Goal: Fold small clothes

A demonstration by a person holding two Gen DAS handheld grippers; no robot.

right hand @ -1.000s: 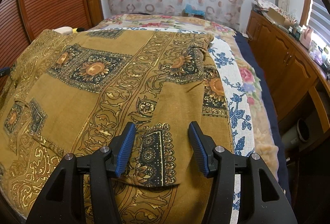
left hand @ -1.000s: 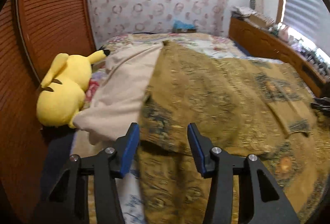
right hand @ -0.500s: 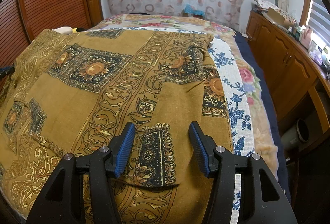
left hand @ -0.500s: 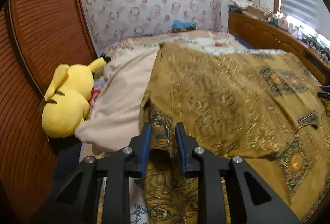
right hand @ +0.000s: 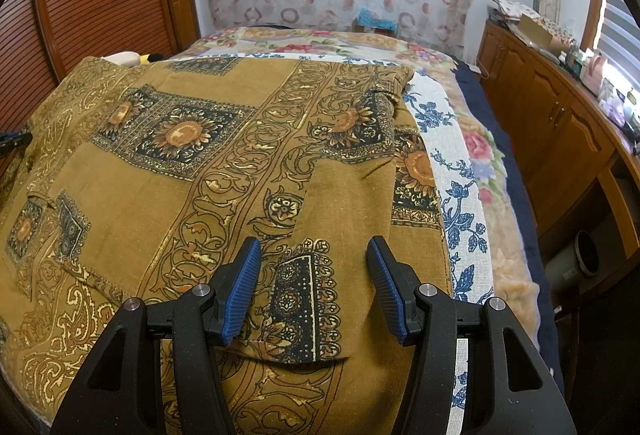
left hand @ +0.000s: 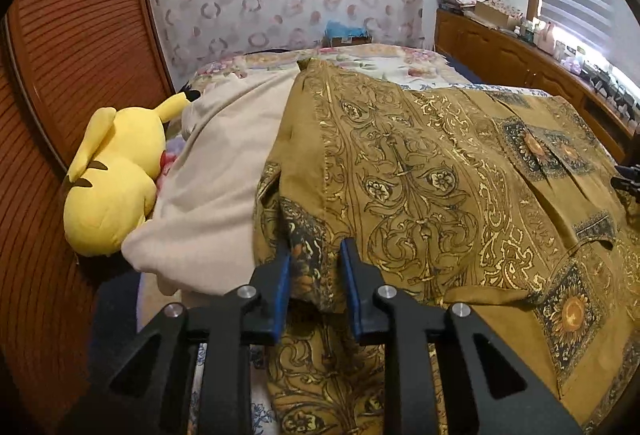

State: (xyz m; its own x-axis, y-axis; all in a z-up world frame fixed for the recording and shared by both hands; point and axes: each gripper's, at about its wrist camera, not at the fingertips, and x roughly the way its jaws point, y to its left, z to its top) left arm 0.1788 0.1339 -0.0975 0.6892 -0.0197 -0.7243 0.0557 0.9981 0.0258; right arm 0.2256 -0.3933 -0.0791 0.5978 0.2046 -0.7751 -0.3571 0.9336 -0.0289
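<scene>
A: We are working over the bed (right hand: 500, 171), and the ochre patterned garment (left hand: 440, 171) is lying spread across most of it, beside a cream cloth (left hand: 216, 171) and the yellow plush toy (left hand: 116, 171).

B: Our left gripper (left hand: 314, 275) is clenching a bunched fold at the garment's left edge, with cloth pinched between its blue pads.

A: Our right gripper (right hand: 314, 283) is hovering released, jaws wide over the sleeve end (right hand: 304, 299), gripping nothing.

B: To fold well, we are probably needing the right to pinch that sleeve end low, catching both layers, so the two of us are lifting evenly and keeping the crease straight.
</scene>
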